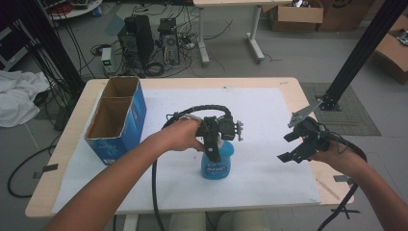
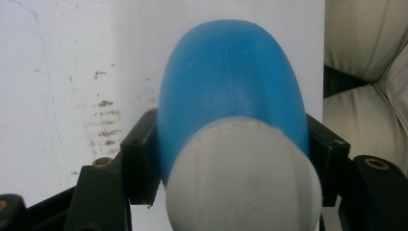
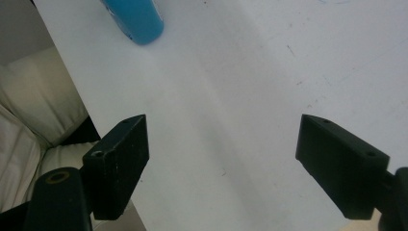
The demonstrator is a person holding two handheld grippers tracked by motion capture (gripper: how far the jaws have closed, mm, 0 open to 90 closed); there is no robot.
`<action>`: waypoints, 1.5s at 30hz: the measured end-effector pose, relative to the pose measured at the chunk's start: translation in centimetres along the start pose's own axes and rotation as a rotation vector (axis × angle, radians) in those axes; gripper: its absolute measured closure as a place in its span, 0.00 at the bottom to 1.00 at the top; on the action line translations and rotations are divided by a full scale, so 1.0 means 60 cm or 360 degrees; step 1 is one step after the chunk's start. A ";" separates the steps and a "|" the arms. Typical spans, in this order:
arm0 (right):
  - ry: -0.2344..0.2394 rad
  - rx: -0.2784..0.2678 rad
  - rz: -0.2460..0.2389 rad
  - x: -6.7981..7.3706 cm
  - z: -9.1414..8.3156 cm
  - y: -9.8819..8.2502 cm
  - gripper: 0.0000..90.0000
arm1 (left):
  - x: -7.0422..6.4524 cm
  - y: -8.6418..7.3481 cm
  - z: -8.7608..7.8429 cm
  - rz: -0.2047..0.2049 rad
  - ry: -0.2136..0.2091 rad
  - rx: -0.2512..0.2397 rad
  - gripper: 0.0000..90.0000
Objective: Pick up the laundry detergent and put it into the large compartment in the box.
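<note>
A blue bottle with a white cap stands upright on the white sheet near the table's front middle. From above, my left gripper is shut on its upper part. In the left gripper view the black jaws press both sides of the blue bottle just below the white cap. My right gripper hovers over the sheet's right side, jaws open and empty. In the right gripper view my right gripper looks down on bare sheet, with the bottle's base at the top left.
An open blue cardboard box with two compartments stands on the sheet's left side. A black slanted post rises beyond the table's right edge. A thin wooden stick lies near the front right corner. Computers and cables sit on the floor behind.
</note>
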State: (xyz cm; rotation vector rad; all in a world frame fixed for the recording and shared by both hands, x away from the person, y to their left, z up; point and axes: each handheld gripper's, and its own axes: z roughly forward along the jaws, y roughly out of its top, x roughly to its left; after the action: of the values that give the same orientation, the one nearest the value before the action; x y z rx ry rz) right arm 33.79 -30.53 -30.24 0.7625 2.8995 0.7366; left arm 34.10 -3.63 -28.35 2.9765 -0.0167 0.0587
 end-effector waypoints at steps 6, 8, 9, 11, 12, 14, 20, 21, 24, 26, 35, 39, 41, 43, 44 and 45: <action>0.0002 0.0000 0.0002 0.000 0.000 0.000 0.21 | -0.001 -0.001 -0.001 0.0009 0.0005 -0.0002 0.42; 0.0003 0.0000 0.0001 0.000 0.000 0.000 0.21 | 0.001 -0.001 -0.002 0.0013 0.0009 0.0003 0.42; 0.0003 0.0001 0.0000 0.000 0.000 0.000 0.21 | 0.000 -0.001 -0.002 0.0013 0.0007 0.0004 0.42; 0.0009 -0.0004 0.0004 0.000 -0.001 0.000 0.22 | -0.002 0.000 -0.002 0.0023 0.0016 0.0014 0.42; 0.0009 -0.0005 0.0002 0.000 -0.001 -0.001 0.22 | -0.003 0.000 -0.003 0.0035 0.0022 0.0021 0.42; 0.0009 -0.0005 0.0005 -0.001 -0.001 -0.002 0.22 | -0.001 -0.001 -0.010 -0.0003 0.0013 0.0002 0.42; 0.0009 -0.0004 -0.0004 -0.002 0.000 -0.003 0.22 | 0.008 -0.007 -0.056 -0.0125 0.0030 -0.0031 0.42; 0.0010 -0.0005 -0.0003 -0.001 0.000 -0.003 0.22 | 0.011 -0.008 -0.066 -0.0155 0.0039 -0.0035 0.42; 0.0011 -0.0010 -0.0002 -0.001 -0.001 -0.003 0.22 | 0.017 -0.011 -0.097 -0.0246 0.0062 -0.0053 0.42; 0.0012 -0.0009 -0.0003 -0.001 -0.001 -0.003 0.22 | 0.021 -0.014 -0.116 -0.0316 0.0083 -0.0064 0.42; 0.0013 -0.0013 -0.0018 0.002 -0.004 0.001 0.22 | 0.048 -0.040 -0.193 -0.0672 0.0221 -0.0133 0.42; 0.0016 -0.0023 -0.0020 0.002 -0.003 0.002 0.22 | 0.060 -0.049 -0.231 -0.0858 0.0300 -0.0164 0.42; 0.0017 -0.0020 -0.0024 0.002 -0.002 0.002 0.22 | 0.066 -0.055 -0.248 -0.0932 0.0323 -0.0183 0.42; 0.0019 -0.0011 -0.0023 0.002 -0.001 0.004 0.22 | 0.074 -0.062 -0.270 -0.1034 0.0333 -0.0186 0.42; 0.0020 -0.0006 -0.0027 0.003 -0.002 0.005 0.22 | 0.078 -0.065 -0.280 -0.1092 0.0330 -0.0182 0.42; 0.0016 -0.0007 -0.0031 0.003 -0.002 0.007 0.22 | 0.082 -0.069 -0.290 -0.1151 0.0329 -0.0199 0.42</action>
State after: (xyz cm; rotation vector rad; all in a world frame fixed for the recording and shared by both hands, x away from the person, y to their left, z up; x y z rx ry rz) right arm 33.81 -30.20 -29.94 0.7312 2.9093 0.7466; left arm 38.44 3.29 -11.69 2.6509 1.0190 0.2581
